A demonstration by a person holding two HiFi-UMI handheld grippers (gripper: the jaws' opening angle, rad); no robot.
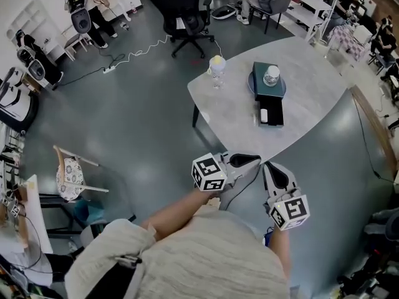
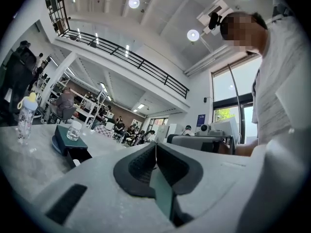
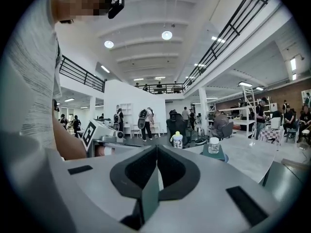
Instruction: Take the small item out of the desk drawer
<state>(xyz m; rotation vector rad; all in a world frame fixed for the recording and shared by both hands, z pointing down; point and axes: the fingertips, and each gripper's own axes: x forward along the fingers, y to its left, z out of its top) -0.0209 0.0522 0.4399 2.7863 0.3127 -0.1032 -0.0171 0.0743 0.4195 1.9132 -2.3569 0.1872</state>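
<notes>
The pale tabletop (image 1: 312,98) has a rounded near edge that curves right in front of the person. A wide stretch of it lies bare between that edge and the dark drawer box (image 1: 268,89). The drawer (image 1: 270,114) stands pulled out toward the person, and the small white item (image 1: 264,115) lies inside it, at its left side. A glass jar (image 1: 272,75) sits on top of the box. A bottle (image 1: 216,66) with a yellow cap stands well apart to the left, near the tabletop's far left corner. Left of the tabletop the grey floor (image 1: 137,123) is open, with a white cable (image 1: 134,55) across it and a black office chair (image 1: 187,17) beyond the far corner.

Both hands are held out side by side at the near edge, bare forearms coming from grey sleeves. The left gripper (image 1: 257,157) and the right gripper (image 1: 269,166) lie roughly level and point toward the drawer box, tips close together, marker cubes toward the person. Each gripper view shows its jaws clenched pad to pad, with nothing between them. Both are well short of the drawer.
</notes>
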